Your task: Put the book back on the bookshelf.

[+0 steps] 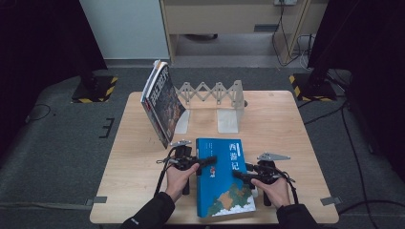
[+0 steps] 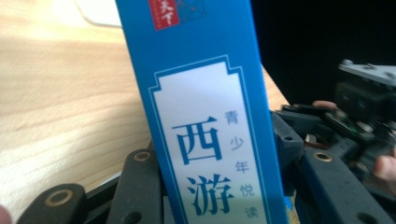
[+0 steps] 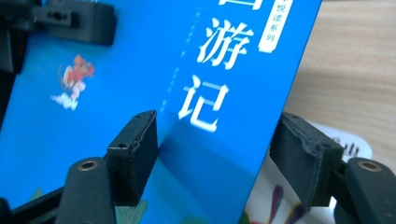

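Note:
A blue book [image 1: 223,191] with a white title label hangs tilted over the near middle of the table, held between both grippers. My left gripper [image 1: 203,162] clamps its left edge, one jaw lying over the cover. In the left gripper view the book [image 2: 205,116] stands between the jaws of that gripper [image 2: 212,154], with a pad against each side. My right gripper [image 1: 241,175] holds the right edge. In the right gripper view its jaws [image 3: 217,140] close across the book [image 3: 116,93], one pad on the cover and one at the outer edge.
Two or three books [image 1: 160,102] lean against a grey folding book rack [image 1: 215,95] at the back of the wooden table [image 1: 286,124]. A white book with a flower print [image 3: 280,205] lies under the blue one. Black stands flank the table.

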Action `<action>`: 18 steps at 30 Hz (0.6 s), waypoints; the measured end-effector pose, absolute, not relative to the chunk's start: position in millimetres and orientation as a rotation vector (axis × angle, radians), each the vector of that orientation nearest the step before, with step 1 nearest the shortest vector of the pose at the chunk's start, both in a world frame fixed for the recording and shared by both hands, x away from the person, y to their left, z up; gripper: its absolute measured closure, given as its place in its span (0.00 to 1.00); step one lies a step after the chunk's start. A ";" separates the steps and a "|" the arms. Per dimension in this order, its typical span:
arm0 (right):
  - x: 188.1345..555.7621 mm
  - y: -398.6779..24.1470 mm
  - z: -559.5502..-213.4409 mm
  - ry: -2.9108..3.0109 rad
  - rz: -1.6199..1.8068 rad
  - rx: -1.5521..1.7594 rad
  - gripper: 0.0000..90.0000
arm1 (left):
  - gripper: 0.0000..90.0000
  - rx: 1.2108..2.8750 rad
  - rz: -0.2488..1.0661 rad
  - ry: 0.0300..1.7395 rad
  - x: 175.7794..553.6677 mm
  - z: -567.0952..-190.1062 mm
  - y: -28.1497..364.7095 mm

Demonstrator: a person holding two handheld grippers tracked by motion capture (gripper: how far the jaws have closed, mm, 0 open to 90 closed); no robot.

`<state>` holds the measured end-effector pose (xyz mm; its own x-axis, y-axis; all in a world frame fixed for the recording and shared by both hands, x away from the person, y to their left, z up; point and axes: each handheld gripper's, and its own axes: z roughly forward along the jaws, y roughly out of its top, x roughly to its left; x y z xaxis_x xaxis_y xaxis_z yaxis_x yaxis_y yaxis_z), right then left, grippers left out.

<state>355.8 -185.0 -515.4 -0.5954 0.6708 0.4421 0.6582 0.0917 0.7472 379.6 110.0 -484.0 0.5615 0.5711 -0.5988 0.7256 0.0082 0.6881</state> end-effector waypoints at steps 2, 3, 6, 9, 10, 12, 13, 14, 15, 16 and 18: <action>357.9 -184.9 -516.6 2.308 1.607 1.414 0.28 | 0.64 1.674 -0.163 1.074 378.2 -481.2 109.0; 358.6 -184.6 -516.9 2.307 1.622 1.414 0.26 | 0.64 1.678 -0.165 1.061 377.7 -479.9 108.9; 361.1 -184.7 -518.5 2.313 1.654 1.414 0.20 | 0.64 1.676 -0.168 1.041 376.7 -478.7 109.3; 363.4 -184.5 -520.6 2.328 1.672 1.407 0.18 | 0.64 1.675 -0.176 1.034 376.1 -479.2 111.0; 363.8 -184.0 -521.1 2.333 1.682 1.410 0.18 | 0.64 1.676 -0.178 1.031 376.1 -479.2 111.1; 364.5 -183.3 -522.3 2.337 1.695 1.423 0.19 | 0.64 1.673 -0.180 1.030 375.9 -479.2 110.6; 364.7 -183.7 -522.0 2.344 1.704 1.441 0.20 | 0.64 1.671 -0.182 1.032 375.7 -479.0 110.2; 364.7 -183.7 -521.8 2.343 1.701 1.437 0.20 | 0.64 1.673 -0.176 1.028 375.8 -479.2 109.9; 364.5 -183.6 -521.4 2.343 1.696 1.440 0.20 | 0.64 1.673 -0.173 1.030 375.8 -479.3 109.5; 364.2 -183.4 -521.3 2.338 1.696 1.448 0.21 | 0.64 1.672 -0.173 1.033 376.1 -480.0 109.4; 363.4 -183.2 -520.9 2.327 1.692 1.454 0.22 | 0.64 1.674 -0.163 1.041 376.2 -480.7 108.7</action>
<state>363.4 -183.2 -520.9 -0.5904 0.6072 0.5317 0.6930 0.0437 0.7196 376.2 108.7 -480.7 0.6041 0.5460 -0.5804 0.6973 -0.0096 0.7167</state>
